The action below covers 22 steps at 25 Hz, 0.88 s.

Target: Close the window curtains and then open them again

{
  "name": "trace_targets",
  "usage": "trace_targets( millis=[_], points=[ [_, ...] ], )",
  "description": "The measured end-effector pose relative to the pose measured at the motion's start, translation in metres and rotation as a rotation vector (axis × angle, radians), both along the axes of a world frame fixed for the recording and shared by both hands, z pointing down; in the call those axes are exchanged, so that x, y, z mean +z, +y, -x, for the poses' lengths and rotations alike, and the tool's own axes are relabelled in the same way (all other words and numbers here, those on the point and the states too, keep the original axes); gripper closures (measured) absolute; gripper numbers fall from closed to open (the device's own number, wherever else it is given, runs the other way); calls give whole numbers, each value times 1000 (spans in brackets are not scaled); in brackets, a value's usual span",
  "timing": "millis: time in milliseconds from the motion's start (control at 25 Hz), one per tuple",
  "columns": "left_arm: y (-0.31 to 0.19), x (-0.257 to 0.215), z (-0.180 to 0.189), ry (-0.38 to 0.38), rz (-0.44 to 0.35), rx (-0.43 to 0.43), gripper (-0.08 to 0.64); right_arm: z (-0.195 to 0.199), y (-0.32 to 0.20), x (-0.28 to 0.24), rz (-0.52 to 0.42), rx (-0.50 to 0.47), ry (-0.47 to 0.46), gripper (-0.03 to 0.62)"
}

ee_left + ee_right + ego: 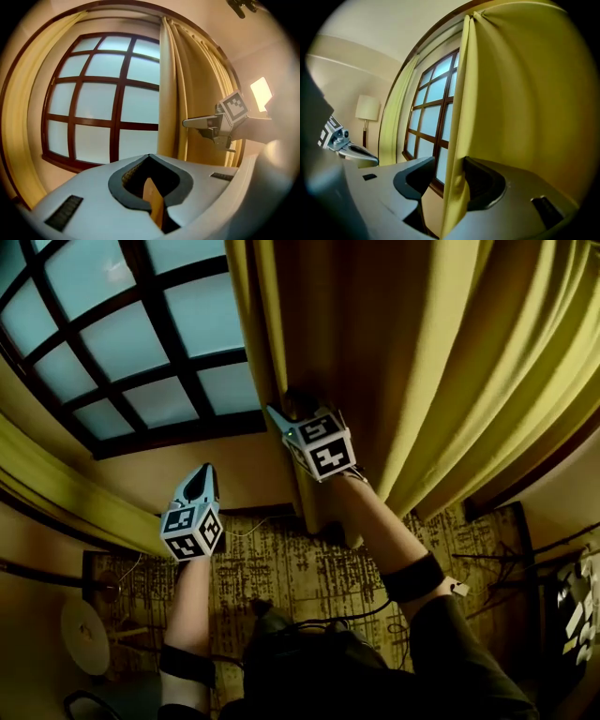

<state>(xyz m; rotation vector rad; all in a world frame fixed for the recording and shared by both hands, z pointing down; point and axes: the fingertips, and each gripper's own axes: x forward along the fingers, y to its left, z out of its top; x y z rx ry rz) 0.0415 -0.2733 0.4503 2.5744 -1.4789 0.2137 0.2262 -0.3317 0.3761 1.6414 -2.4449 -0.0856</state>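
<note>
Now curtain (511, 93) sits inside right claw (446, 165).

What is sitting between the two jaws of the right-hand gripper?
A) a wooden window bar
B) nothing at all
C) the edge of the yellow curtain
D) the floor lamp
C: the right gripper has the edge of the yellow curtain hanging between its jaws, which stand apart.

Curtain (441, 352): matt yellow cloth, soft folds.
Window frame (178, 434): dark varnished wood, slight gloss.
Panes (112, 343): frosted glass, smooth.
Left gripper (149, 159) shell: smooth, matt grey plastic.
</note>
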Motion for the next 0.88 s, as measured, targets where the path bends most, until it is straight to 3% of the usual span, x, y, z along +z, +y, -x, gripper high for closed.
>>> trace_targets(
  millis=[240,480,680,880],
  points=[
    [55,1,-37,-8,1,27,557,-47,83,34,92,-8,-31,408],
    [105,16,-46,-35,36,25,557,-85,161,89,190,36,-121,581],
    [130,30,-34,-63,61,58,557,-88,213,141,298,97,-150,592],
    [146,44,-17,-76,83,110,557,-82,245,169,338,184,-177,592]
  ],
)
